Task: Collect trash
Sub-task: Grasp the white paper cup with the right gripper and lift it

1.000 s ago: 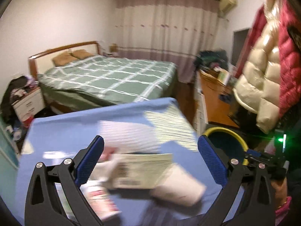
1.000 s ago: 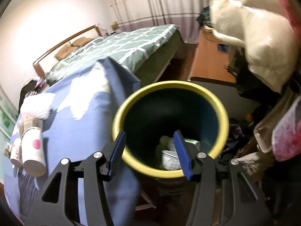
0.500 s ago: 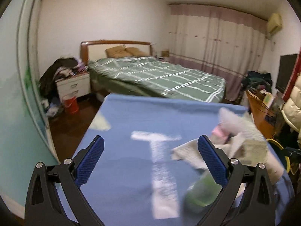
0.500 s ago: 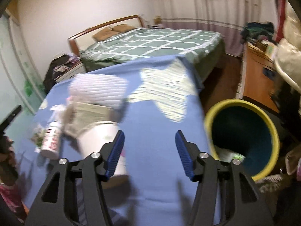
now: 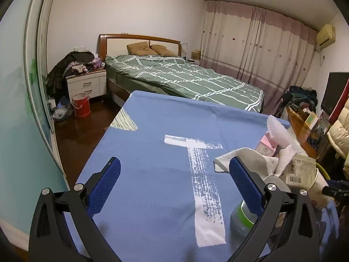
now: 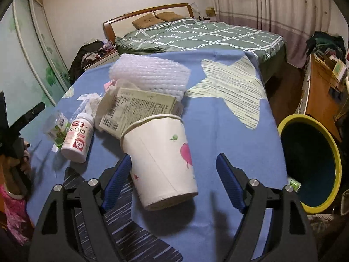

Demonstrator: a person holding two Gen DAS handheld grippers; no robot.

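A white paper cup [image 6: 161, 159] with pink print lies on its side on the blue cloth [image 6: 218, 131]. My right gripper [image 6: 173, 182] straddles its base; the jaws are opening and the right pad stands clear of it. Behind the cup lie a printed carton [image 6: 139, 107], bubble wrap [image 6: 150, 76], a white pill bottle [image 6: 77, 139] and a clear tub [image 6: 55, 128]. The yellow-rimmed bin [image 6: 312, 166] stands off the table's right edge. My left gripper [image 5: 174, 185] is open over bare cloth; a green-banded bottle [image 5: 242, 216] and a crumpled paper towel [image 5: 250, 159] sit by its right finger.
A bed [image 5: 185, 78] with a green checked cover stands beyond the table. A nightstand [image 5: 86, 85] and a red bucket [image 5: 80, 108] are at the far left, a wooden desk [image 6: 320, 91] at the right. A hand [image 6: 13, 159] holds the other gripper at the left edge.
My right gripper swung from above the bin back over the table and now has the paper cup between wider jaws. My left gripper swung left off the trash pile onto bare cloth.
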